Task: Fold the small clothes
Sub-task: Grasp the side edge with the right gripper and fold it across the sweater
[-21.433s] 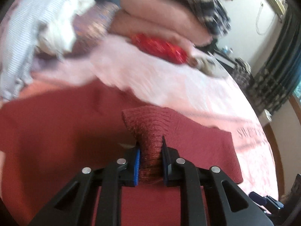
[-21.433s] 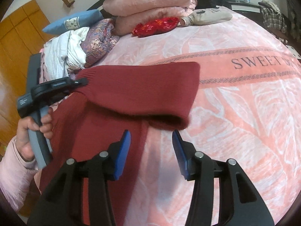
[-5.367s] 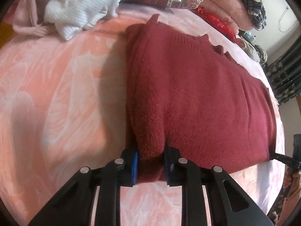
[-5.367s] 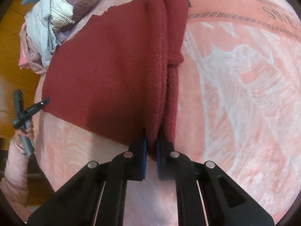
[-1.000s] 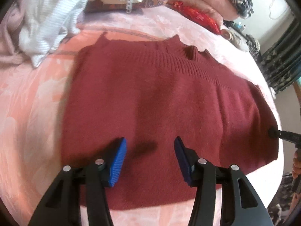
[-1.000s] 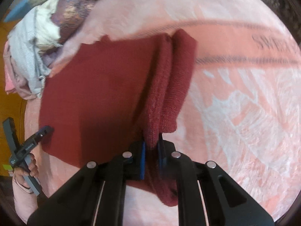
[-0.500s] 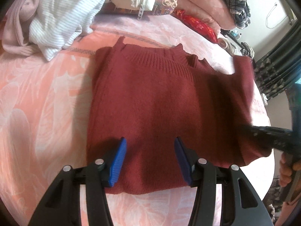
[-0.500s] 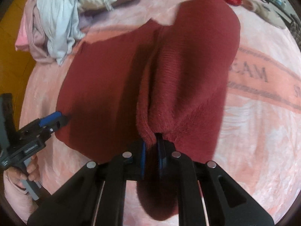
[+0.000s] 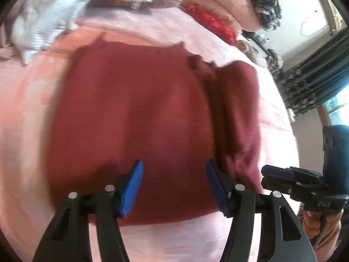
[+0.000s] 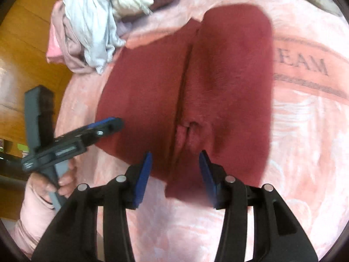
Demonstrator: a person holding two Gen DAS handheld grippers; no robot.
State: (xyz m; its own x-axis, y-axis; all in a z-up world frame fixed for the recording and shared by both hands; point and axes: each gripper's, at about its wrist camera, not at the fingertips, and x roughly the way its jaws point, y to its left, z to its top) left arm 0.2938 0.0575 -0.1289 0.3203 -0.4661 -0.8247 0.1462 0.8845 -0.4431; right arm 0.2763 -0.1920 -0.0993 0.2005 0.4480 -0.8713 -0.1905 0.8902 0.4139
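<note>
Left wrist view: the left gripper (image 9: 173,175) hangs with its blue-padded fingers (image 9: 132,186) spread wide and empty above the near hem of the dark red knit sweater (image 9: 135,122). The sweater lies flat on the pink bedspread (image 9: 24,113), filling the middle of the picture; its right side is folded inward as a thicker band toward 2 o'clock. The right gripper (image 9: 270,175) enters at 4 o'clock, just beside that folded band's lower end. At 11 o'clock sits a heap of white and striped clothes (image 9: 50,15); at 1 o'clock, stacked pink bedding (image 9: 220,2). The picture is blurred.

Right wrist view: the right gripper (image 10: 174,170) has its fingers wide apart, holding nothing, over the sweater's (image 10: 229,83) near edge. The folded flap lies on the sweater's right half, its seam running toward 12 o'clock. The left gripper (image 10: 113,123) reaches in from 9 o'clock to the sweater's left edge; contact cannot be judged. Loose clothes (image 10: 91,21) lie at 11 o'clock.
</note>
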